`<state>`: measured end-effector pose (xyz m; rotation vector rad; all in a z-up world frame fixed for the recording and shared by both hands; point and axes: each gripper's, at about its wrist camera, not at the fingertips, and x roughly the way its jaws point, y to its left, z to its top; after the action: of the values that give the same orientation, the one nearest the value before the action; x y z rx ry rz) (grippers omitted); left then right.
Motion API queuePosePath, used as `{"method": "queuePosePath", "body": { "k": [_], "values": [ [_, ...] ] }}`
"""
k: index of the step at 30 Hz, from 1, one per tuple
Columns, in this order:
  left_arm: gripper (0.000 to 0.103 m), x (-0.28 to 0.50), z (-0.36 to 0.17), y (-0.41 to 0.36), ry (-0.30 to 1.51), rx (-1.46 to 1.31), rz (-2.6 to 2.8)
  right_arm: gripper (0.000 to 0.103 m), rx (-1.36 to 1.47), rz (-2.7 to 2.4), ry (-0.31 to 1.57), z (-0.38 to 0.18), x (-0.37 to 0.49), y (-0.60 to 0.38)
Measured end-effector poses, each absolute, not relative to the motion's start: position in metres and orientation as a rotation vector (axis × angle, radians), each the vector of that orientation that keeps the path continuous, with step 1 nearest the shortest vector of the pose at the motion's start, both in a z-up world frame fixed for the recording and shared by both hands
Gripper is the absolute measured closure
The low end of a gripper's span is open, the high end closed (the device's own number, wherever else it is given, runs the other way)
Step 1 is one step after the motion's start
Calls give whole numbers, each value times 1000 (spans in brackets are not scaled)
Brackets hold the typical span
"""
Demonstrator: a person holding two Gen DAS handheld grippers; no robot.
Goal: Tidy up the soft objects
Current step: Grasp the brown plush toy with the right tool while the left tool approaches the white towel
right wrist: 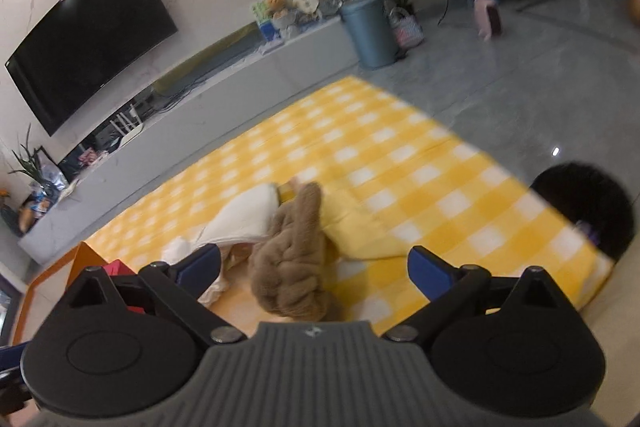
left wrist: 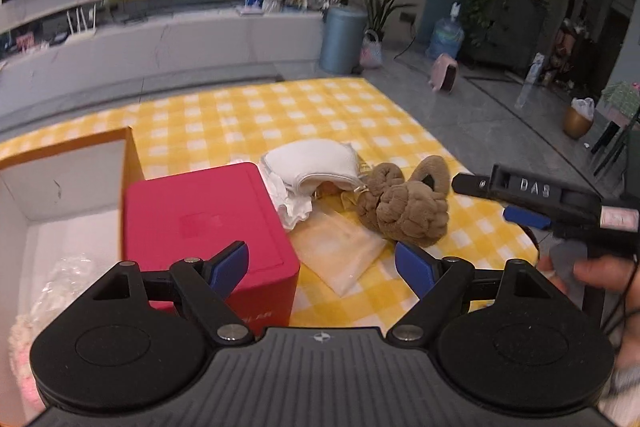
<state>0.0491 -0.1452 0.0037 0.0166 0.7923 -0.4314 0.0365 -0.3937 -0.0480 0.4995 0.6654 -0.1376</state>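
Both grippers, left [left wrist: 322, 265] and right [right wrist: 314, 269], gape wide and empty above the brown plush [left wrist: 404, 205] on the cloth [left wrist: 280, 115].

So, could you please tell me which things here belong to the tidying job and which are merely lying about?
Job: brown plush toy, white soft items, open box, left gripper, right gripper.
Lying about: red box, blue bin, television.

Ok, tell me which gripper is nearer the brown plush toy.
Right. The right gripper is open, with the brown plush toy just ahead between its fingers. The left gripper is open too, farther back beside the red box.
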Motion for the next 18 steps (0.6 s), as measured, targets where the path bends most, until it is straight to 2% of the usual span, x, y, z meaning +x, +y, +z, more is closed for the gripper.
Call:
{"method": "queuePosePath", "body": {
  "k": [12,14,16,18],
  "values": [
    [6,102,-2,-159,785,76,-283,8,449,-135,779,-81,93,-375],
    [6,106,-1,-165,774,107,-260,18,448,-125,798,-85,97,-374],
    [6,104,2,-168,770,119,-254,21,447,-126,807,-87,98,-373],
    [6,100,4,-170,762,111,-264,30,455,-120,804,-88,97,-374]
  ]
}}
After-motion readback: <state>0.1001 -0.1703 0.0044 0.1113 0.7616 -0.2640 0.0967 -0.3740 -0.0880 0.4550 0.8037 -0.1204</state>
